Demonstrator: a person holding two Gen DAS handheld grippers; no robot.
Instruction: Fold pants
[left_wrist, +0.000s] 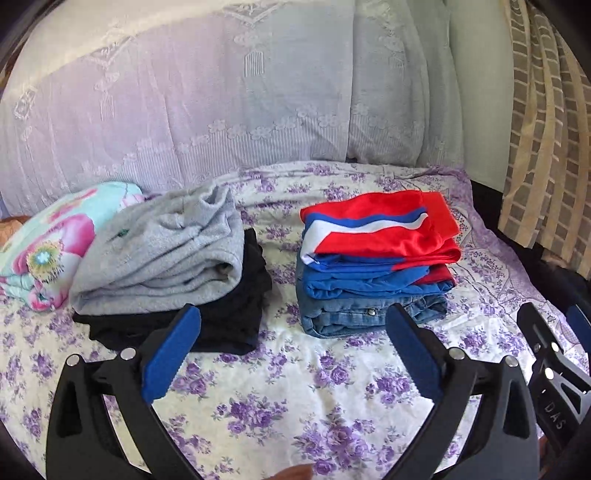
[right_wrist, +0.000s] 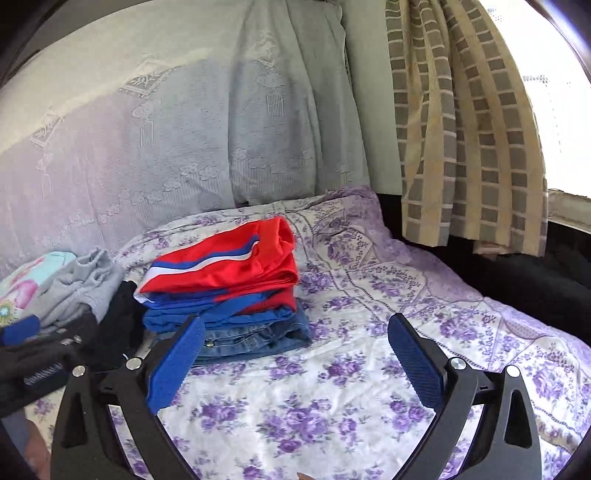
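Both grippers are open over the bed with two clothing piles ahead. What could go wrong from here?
1. The grey pants lie loosely bunched, overhanging the black garment; pulling them may drag it along.
2. The red-and-blue garment tops a tall stack on the jeans; a nudge from the right gripper could topple it.
3. The open left gripper sits close beside the right, so they might collide.

Both grippers, left (left_wrist: 291, 314) and right (right_wrist: 295, 323), have black frames, silver screws, ribbed blue jaws.
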